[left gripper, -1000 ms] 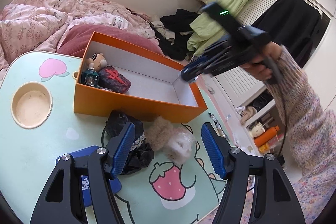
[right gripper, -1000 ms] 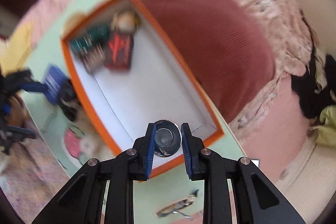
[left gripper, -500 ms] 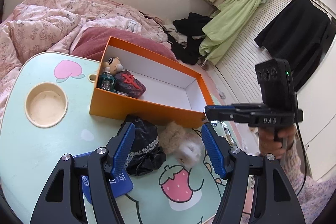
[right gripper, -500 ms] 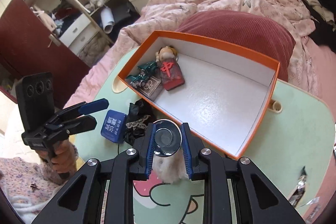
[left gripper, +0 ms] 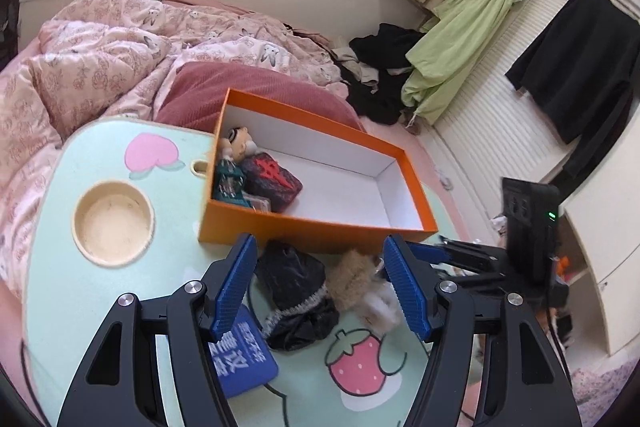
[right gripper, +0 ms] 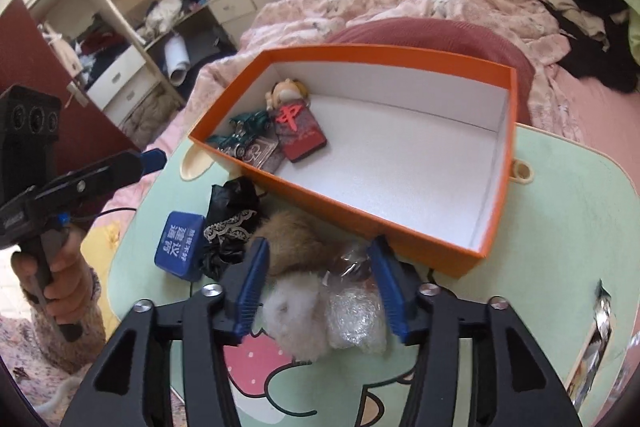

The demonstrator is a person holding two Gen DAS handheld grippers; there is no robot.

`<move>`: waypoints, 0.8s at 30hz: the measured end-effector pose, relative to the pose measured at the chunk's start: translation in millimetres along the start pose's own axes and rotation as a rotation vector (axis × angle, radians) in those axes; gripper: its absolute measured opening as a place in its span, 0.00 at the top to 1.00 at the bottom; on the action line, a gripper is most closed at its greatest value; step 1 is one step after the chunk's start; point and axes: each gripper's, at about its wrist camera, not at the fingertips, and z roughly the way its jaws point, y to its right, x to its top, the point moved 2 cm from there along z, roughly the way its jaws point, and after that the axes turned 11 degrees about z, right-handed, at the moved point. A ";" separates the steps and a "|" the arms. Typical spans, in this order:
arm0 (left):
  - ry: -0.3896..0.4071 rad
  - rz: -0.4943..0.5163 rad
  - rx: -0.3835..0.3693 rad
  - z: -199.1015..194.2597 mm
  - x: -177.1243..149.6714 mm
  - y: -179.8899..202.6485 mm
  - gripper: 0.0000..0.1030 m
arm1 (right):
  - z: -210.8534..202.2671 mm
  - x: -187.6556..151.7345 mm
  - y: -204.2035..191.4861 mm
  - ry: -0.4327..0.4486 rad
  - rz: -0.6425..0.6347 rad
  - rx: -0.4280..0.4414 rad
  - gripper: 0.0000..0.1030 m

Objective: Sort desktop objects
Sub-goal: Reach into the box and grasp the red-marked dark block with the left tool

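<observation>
An orange box (left gripper: 304, 231) (right gripper: 352, 215) stands on the green cartoon table (left gripper: 80, 291); a doll, a green toy car, a card pack and a red-marked block lie at its one end (right gripper: 280, 131). In front of it lie a black lace bundle (left gripper: 296, 291) (right gripper: 232, 223), a brown-and-white furry toy (left gripper: 360, 283) (right gripper: 296, 283), a clear crinkly bag (right gripper: 356, 311) and a blue pouch (left gripper: 240, 359) (right gripper: 180, 247). My left gripper (left gripper: 320, 283) is open above the black bundle. My right gripper (right gripper: 318, 287) is open and straddles the furry toy and the bag.
A round cup recess (left gripper: 114, 223) sits in the table's left part. A bed with pink quilt (left gripper: 100, 67) and a red pillow (left gripper: 248, 87) lie behind the box. A foil wrapper (right gripper: 600, 323) lies at the table's right edge.
My right gripper opened; the round shiny object it held between its fingers is no longer there. It came down from above the box to the furry toy. The left gripper stayed open.
</observation>
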 end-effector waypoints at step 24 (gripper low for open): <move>-0.657 0.457 0.235 157.3 71.0 12.2 0.46 | -35.2 -14.0 34.5 0.072 0.119 0.082 0.44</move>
